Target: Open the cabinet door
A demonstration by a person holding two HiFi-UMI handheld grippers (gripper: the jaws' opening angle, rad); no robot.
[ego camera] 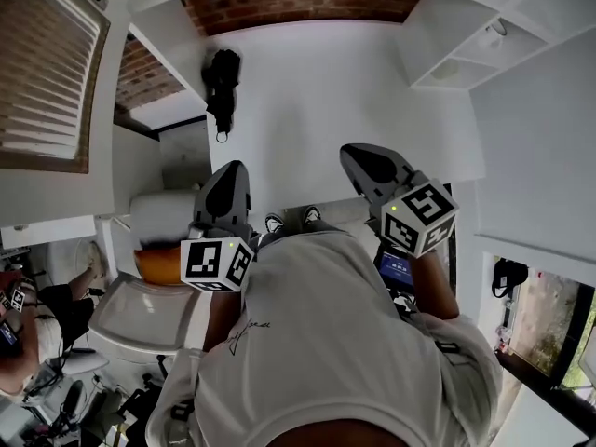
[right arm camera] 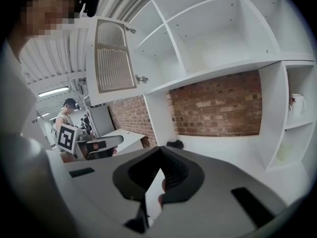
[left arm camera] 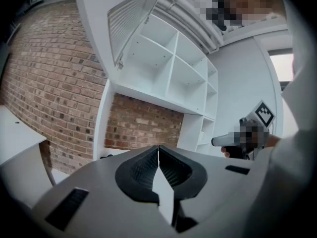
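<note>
The one cabinet door (right arm camera: 111, 58), with a ribbed panel, stands swung open at the upper left of the white shelving unit (right arm camera: 213, 33). Below it are a brick wall (right arm camera: 223, 105) and a white desk (right arm camera: 233, 148) carrying one small dark object (right arm camera: 174, 144). A single white mug (right arm camera: 296, 103) sits in the narrow side shelf at right, and the left gripper (left arm camera: 158, 151) and right gripper (right arm camera: 159, 155) are both well short of the shelving, fingers pressed together with nothing between them.

The cabinet door (right arm camera: 111, 58) hangs swung out at the left edge of the shelving (right arm camera: 218, 33), barring that side. The compartments beside it gape open-fronted. Below, the tabletop (right arm camera: 233, 145) offers passage, save a small dark object (right arm camera: 174, 144) near the brick wall (right arm camera: 218, 103).
</note>
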